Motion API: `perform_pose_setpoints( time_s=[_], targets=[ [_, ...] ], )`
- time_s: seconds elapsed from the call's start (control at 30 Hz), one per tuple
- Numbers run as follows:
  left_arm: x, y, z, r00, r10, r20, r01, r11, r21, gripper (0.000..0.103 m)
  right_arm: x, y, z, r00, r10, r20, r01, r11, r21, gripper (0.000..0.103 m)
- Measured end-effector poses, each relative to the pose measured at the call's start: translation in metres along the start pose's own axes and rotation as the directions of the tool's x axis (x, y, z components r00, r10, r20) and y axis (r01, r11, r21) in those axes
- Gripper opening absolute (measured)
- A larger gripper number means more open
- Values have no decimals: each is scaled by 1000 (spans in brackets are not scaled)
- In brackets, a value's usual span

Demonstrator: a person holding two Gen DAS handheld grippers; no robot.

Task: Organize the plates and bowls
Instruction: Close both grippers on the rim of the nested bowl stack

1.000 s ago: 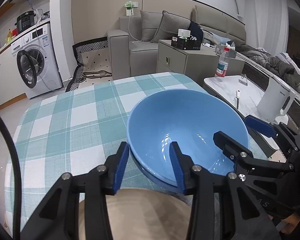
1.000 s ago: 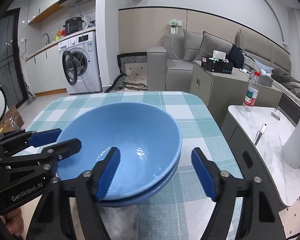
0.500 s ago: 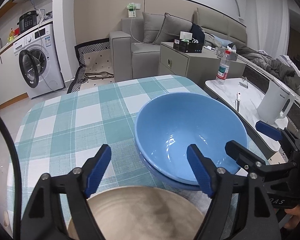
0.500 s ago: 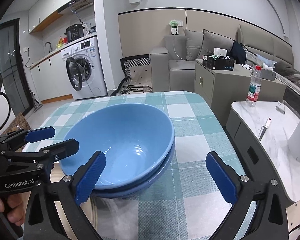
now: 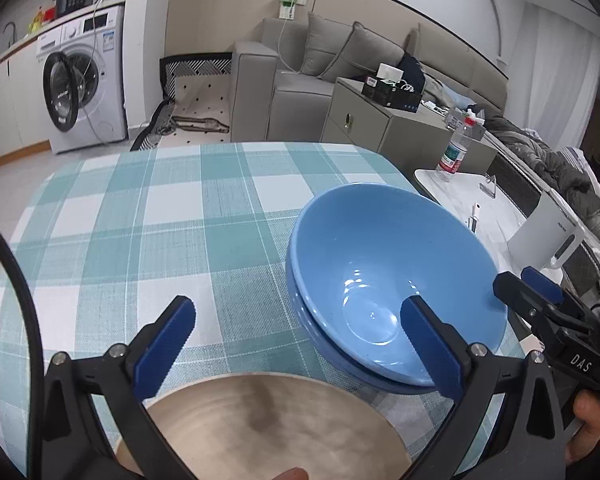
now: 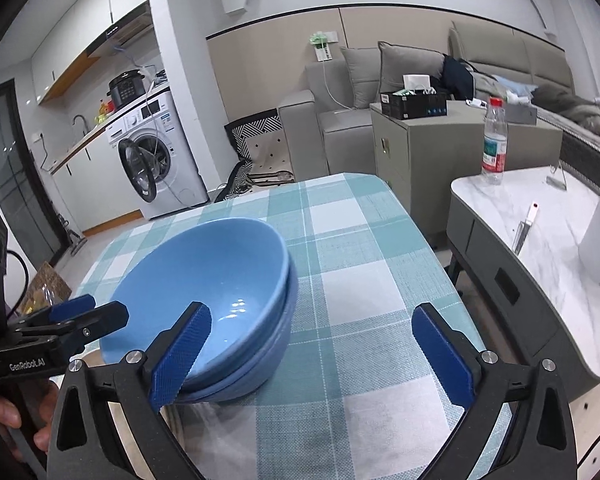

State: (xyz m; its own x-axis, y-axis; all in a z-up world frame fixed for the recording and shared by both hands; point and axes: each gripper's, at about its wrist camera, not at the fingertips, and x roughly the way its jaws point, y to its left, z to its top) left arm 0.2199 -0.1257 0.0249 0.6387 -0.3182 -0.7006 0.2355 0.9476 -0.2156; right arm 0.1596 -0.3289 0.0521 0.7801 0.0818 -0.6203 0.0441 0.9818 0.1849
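Two blue bowls (image 5: 384, 264) sit nested, one inside the other, on the checked tablecloth (image 5: 148, 216); they also show in the right wrist view (image 6: 216, 280). A beige plate (image 5: 260, 428) lies at the near edge, under my left gripper (image 5: 300, 340). The left gripper is open and empty, pulled back from the bowls, its right finger over the near rim. My right gripper (image 6: 316, 348) is open and empty, its left finger in front of the bowls. Each gripper shows in the other's view, the right one (image 5: 540, 300) and the left one (image 6: 80, 316).
A white marble side table (image 6: 540, 216) stands right of the table with a water bottle (image 6: 494, 146) and a white kettle (image 5: 548, 236). Behind are a grey sofa (image 5: 300, 80), a cabinet (image 6: 420, 136) and a washing machine (image 5: 84, 80).
Both grippers opened, let go of the top bowl and pulled back. The bowl now rests inside the lower one. The left gripper shifted left.
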Motion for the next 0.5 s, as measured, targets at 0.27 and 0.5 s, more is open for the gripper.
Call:
perform_pose_setpoints(
  time_s=[0.27,0.5],
  targets=[
    [9,10,-1,1000,-3,-25,2,999,-46,103,8,-3,-4,999,5,-33,-5,1000,12,102],
    [14,17,-1,999,-20,-42,17,996,-91,103,18,-4,-8,996,61,-71,-57,996,62,102]
  ],
)
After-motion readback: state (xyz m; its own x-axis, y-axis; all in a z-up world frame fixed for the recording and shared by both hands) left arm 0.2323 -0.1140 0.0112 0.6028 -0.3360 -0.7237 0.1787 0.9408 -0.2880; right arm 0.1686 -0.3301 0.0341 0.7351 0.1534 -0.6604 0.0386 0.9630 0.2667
